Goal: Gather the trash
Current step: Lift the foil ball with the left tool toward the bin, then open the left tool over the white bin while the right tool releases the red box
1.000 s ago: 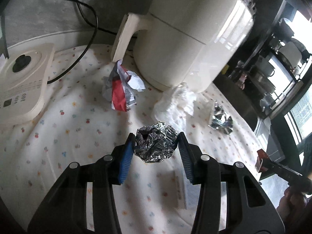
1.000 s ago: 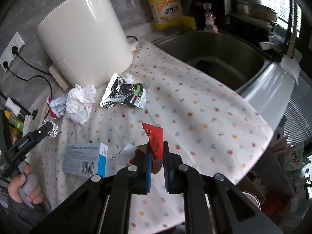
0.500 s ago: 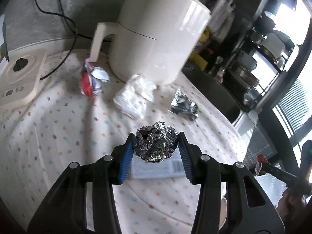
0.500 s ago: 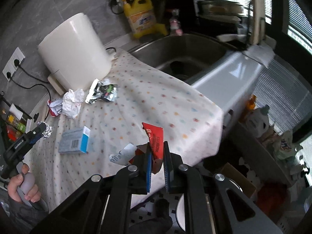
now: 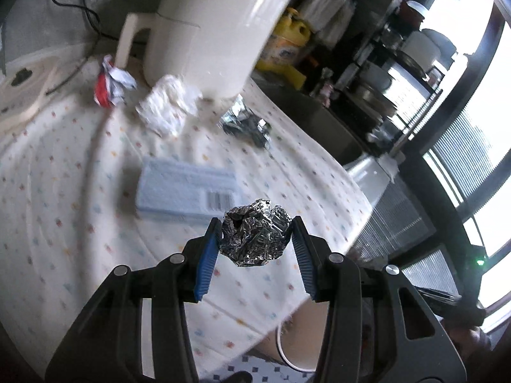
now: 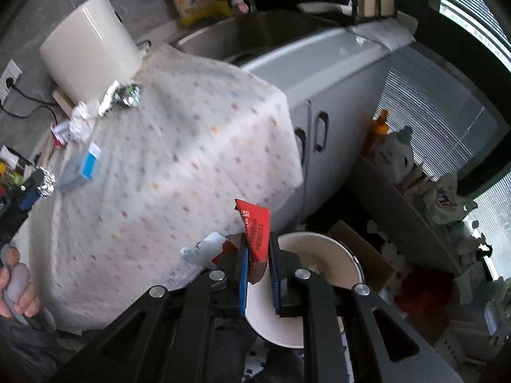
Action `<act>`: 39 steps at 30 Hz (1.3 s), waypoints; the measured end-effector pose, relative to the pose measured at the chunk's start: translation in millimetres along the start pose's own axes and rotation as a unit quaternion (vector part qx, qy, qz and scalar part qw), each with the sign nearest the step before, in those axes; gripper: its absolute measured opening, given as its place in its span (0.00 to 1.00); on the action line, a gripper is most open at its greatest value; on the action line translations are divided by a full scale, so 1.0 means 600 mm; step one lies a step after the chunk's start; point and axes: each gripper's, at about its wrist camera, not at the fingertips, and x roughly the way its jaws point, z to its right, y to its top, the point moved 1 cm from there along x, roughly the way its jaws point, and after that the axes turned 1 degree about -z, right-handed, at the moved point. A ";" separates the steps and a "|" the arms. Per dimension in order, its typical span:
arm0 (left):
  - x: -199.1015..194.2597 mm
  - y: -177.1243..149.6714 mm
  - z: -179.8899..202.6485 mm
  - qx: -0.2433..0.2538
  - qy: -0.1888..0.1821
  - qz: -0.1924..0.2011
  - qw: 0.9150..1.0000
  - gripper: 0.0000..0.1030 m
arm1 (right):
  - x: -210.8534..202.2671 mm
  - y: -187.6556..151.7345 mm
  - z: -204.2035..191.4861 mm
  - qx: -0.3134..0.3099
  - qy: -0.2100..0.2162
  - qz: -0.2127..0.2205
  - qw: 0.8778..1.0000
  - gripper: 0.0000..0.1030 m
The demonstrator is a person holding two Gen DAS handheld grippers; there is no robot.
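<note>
Your left gripper [image 5: 255, 239] holds 1 crumpled foil ball [image 5: 255, 233] clamped between its blue pads, above the near edge of the desk [image 5: 80, 223] and its dotted cloth. Your right gripper [image 6: 258, 271] is nearly closed on 1 red wrapper [image 6: 257, 229], a paler scrap [image 6: 201, 249] jutting from its left side, held above the white bin [image 6: 319, 255] that stands on the floor beside the desk. Still on the desk: 1 blue box [image 5: 188, 188] nearest the foil ball, 1 white paper wad [image 5: 166, 108], 1 silver wrapper [image 5: 246, 124], and 1 red-and-white wrapper [image 5: 111, 86], all beside the cream appliance [image 5: 210, 28].
</note>
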 end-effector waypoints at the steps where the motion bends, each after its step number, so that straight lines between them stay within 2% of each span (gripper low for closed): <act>1: 0.001 -0.007 0.005 0.003 -0.003 -0.001 1.000 0.44 | 0.005 -0.005 0.005 0.000 -0.004 -0.004 1.000 0.13; 4: 0.001 -0.026 0.021 0.007 -0.013 -0.001 1.000 0.44 | 0.031 -0.027 0.028 0.005 -0.010 -0.033 0.999 0.14; 5: 0.001 -0.033 0.025 0.008 -0.017 -0.001 1.000 0.44 | 0.040 -0.036 0.034 -0.002 -0.015 -0.046 0.999 0.24; 6: 0.001 -0.039 0.029 0.007 -0.021 0.000 1.000 0.44 | 0.047 -0.044 0.037 -0.010 -0.020 -0.057 0.998 0.48; 7: 0.003 -0.045 0.032 0.006 -0.023 0.000 1.000 0.44 | 0.051 -0.052 0.041 -0.017 -0.023 -0.062 0.998 0.55; 16: 0.032 -0.099 0.081 0.011 -0.047 -0.006 0.999 0.44 | 0.044 -0.080 0.072 -0.048 -0.046 -0.067 0.995 0.55; 25: 0.130 -0.190 0.212 0.037 -0.096 -0.070 0.992 0.44 | -0.026 -0.098 0.143 -0.019 -0.051 -0.036 0.998 0.57; 30: 0.172 -0.235 0.273 0.054 -0.114 -0.097 0.987 0.44 | -0.050 -0.114 0.168 -0.014 -0.057 -0.021 0.998 0.62; 39: 0.228 -0.279 0.319 0.081 -0.117 -0.135 0.981 0.44 | -0.070 -0.132 0.208 -0.014 -0.084 -0.022 0.996 0.64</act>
